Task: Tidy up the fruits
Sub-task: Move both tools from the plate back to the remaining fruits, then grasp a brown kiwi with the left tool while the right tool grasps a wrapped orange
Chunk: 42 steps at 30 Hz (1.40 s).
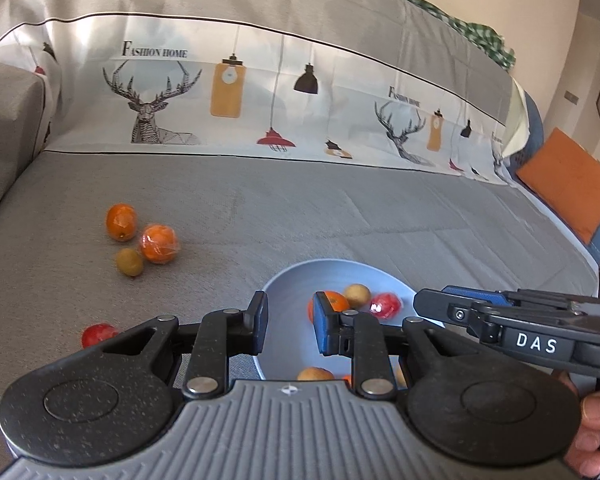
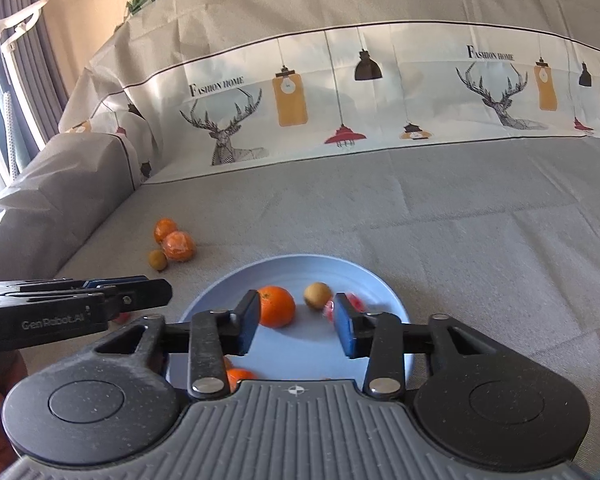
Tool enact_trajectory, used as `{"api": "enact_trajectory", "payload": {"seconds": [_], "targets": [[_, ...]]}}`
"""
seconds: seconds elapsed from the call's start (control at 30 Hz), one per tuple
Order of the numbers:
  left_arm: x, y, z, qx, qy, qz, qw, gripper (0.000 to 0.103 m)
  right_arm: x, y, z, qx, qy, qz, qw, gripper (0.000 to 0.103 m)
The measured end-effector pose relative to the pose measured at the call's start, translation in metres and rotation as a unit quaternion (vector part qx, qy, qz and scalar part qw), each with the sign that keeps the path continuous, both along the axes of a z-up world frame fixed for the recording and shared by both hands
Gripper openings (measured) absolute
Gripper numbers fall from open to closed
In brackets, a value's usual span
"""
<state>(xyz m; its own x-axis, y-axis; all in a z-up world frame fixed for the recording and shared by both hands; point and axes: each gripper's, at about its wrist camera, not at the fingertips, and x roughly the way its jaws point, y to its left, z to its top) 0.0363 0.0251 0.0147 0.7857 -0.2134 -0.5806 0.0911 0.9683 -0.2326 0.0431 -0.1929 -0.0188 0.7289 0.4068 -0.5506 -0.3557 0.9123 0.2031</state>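
A light blue plate (image 1: 296,292) (image 2: 376,280) lies on the grey sofa seat and holds an orange (image 2: 277,306) (image 1: 335,300), a brownish fruit (image 2: 317,295) (image 1: 357,295), a red fruit (image 1: 386,305) (image 2: 356,301) and more fruit at its near edge. On the seat to the left lie two oranges (image 1: 121,222) (image 1: 159,243) (image 2: 179,245), a green-brown fruit (image 1: 129,262) (image 2: 157,260) and a red fruit (image 1: 97,335). My left gripper (image 1: 290,326) is open and empty over the plate's left part. My right gripper (image 2: 296,330) is open and empty over the plate.
The sofa back carries a cover printed with deer and lamps (image 1: 236,88). A grey armrest (image 1: 8,120) stands at the left. An orange cushion (image 1: 568,188) lies at the far right. A curtain (image 2: 20,60) hangs beyond the armrest.
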Motion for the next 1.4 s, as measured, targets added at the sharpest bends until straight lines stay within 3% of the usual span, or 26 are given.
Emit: {"api": "enact_trajectory", "payload": {"seconds": [0.17, 0.33, 0.43, 0.6, 0.67, 0.87, 1.1, 1.17, 1.27, 1.4], "targets": [[0.008, 0.018, -0.002, -0.026, 0.010, 0.029, 0.9992, 0.026, -0.001, 0.014, 0.006, 0.009, -0.006, 0.014, 1.000, 0.035], [0.017, 0.049, -0.008, -0.082, 0.039, 0.082, 0.9925, 0.026, -0.003, 0.031, 0.011, 0.020, -0.008, 0.033, 0.999, 0.035], [0.021, 0.074, -0.018, -0.133, 0.069, 0.128, 0.9803, 0.026, -0.004, 0.042, 0.015, 0.028, -0.007, 0.046, 0.999, 0.035], [0.022, 0.115, -0.035, -0.238, 0.104, 0.191, 0.9464, 0.026, -0.002, 0.056, 0.020, 0.045, -0.002, 0.063, 0.997, 0.035], [0.022, 0.124, -0.037, -0.268, 0.103, 0.199, 0.9370, 0.026, 0.002, 0.062, 0.020, 0.050, 0.003, 0.068, 0.996, 0.036], [0.030, 0.147, -0.039, -0.291, 0.083, 0.222, 0.9268, 0.026, 0.024, 0.082, 0.019, 0.076, 0.026, 0.073, 0.994, 0.036], [0.045, 0.177, -0.066, -0.374, 0.106, 0.257, 0.8850, 0.026, 0.059, 0.118, 0.009, 0.089, 0.052, 0.081, 0.991, 0.036], [0.049, 0.181, -0.070, -0.386, 0.109, 0.258, 0.8789, 0.027, 0.069, 0.128, 0.004, 0.088, 0.058, 0.079, 0.991, 0.036], [0.057, 0.182, -0.073, -0.389, 0.114, 0.257, 0.8772, 0.030, 0.088, 0.144, -0.005, 0.083, 0.073, 0.071, 0.991, 0.038], [0.065, 0.185, -0.078, -0.393, 0.119, 0.262, 0.8735, 0.037, 0.114, 0.163, -0.018, 0.077, 0.093, 0.068, 0.990, 0.048]]}}
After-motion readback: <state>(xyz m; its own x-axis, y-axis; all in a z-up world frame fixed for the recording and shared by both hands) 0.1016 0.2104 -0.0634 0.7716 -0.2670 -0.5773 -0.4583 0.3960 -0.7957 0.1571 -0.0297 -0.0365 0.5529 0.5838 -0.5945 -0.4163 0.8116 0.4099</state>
